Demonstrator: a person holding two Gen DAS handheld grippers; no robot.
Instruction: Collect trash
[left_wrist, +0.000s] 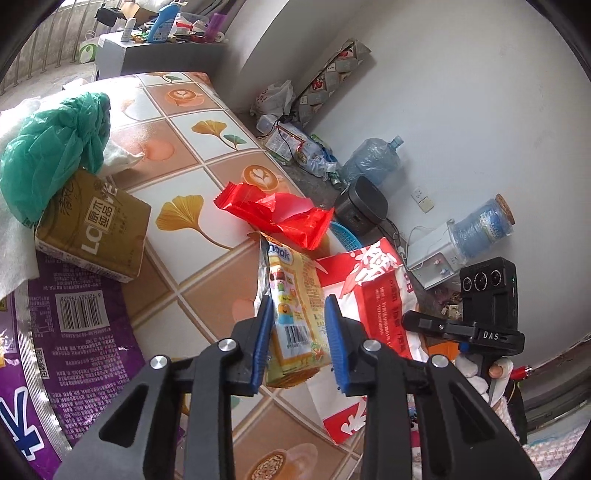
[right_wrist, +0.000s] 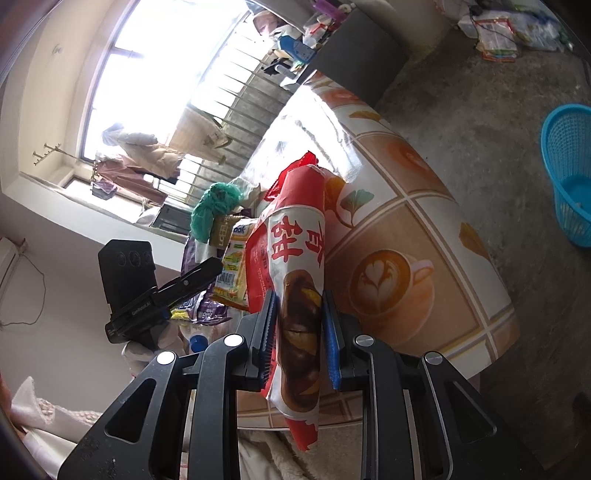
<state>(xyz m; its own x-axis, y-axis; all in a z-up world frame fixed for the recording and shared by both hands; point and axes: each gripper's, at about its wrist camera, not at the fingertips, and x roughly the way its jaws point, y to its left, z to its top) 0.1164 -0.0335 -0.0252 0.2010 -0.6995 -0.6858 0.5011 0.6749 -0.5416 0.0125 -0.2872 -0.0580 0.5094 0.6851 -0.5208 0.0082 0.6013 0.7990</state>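
left gripper (left_wrist: 299, 317): clamped on yellow snack packet (left_wrist: 295, 295) | right gripper (right_wrist: 299, 314): clamped on red-white bag (right_wrist: 291, 258)

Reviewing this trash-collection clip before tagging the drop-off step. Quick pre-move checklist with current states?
1. Right hand-held gripper shut on the red-and-white bag: ok.
2. Left hand-held gripper pads on the yellow snack wrapper: ok, though firmness cannot tell.
3. Yellow snack wrapper clear of the red wrapper above it: cannot tell, they overlap in view.
4. Blue basket on the floor, open and unobstructed: ok.
5. Table cleared of trash: not ok; the red wrapper, green plastic bag and brown carton remain.
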